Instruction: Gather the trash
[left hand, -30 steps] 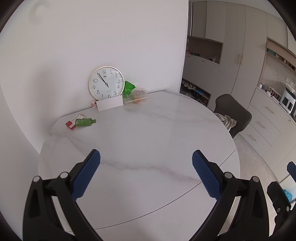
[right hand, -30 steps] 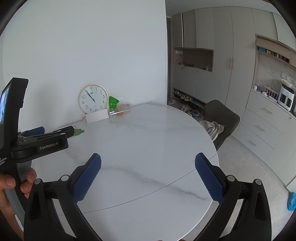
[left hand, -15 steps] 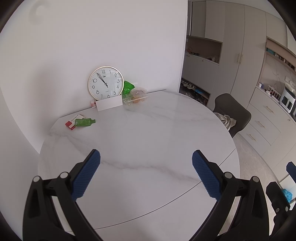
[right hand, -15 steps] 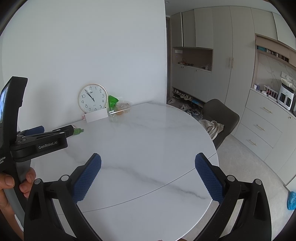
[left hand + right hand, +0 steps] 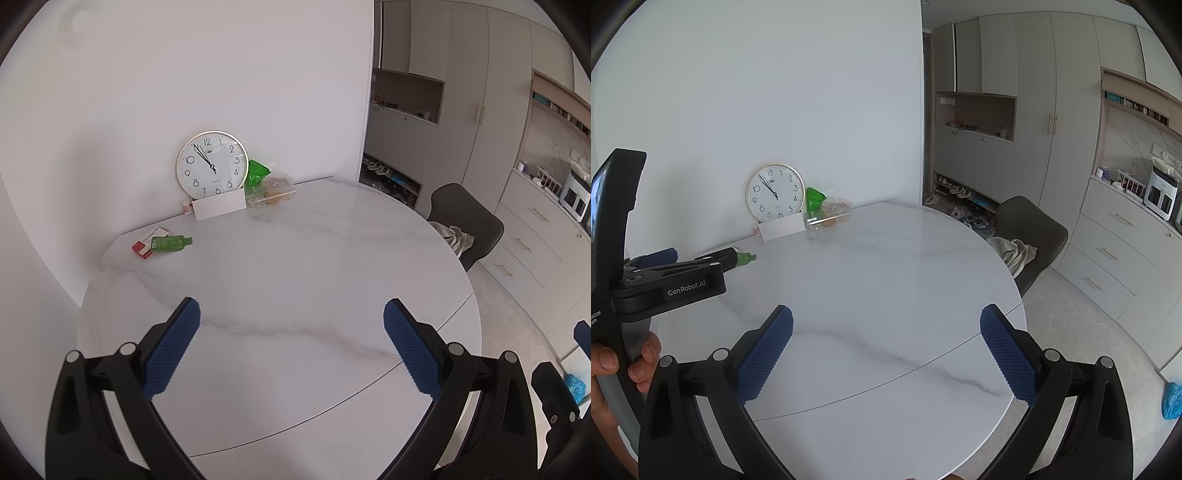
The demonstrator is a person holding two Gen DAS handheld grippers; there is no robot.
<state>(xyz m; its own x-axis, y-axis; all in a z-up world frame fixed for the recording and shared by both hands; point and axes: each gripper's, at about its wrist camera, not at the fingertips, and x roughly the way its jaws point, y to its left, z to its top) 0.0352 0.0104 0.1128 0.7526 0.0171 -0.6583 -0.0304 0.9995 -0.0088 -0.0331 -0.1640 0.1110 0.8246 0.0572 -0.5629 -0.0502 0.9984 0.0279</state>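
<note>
A green plastic bottle lies on its side on the white marble table at the far left, beside a red and white box. A green wrapper and a clear plastic bag of food scraps lie by the wall. My left gripper is open and empty above the table's near part. My right gripper is open and empty too; the left gripper's body shows at its left, partly hiding the green bottle.
A round clock leans on the wall behind a white card, with a small pot beside it. A dark chair with cloth stands at the table's right. Cabinets line the right wall. A blue item lies on the floor.
Both views have shifted very slightly; the grippers stay open and nothing on the table has moved.
</note>
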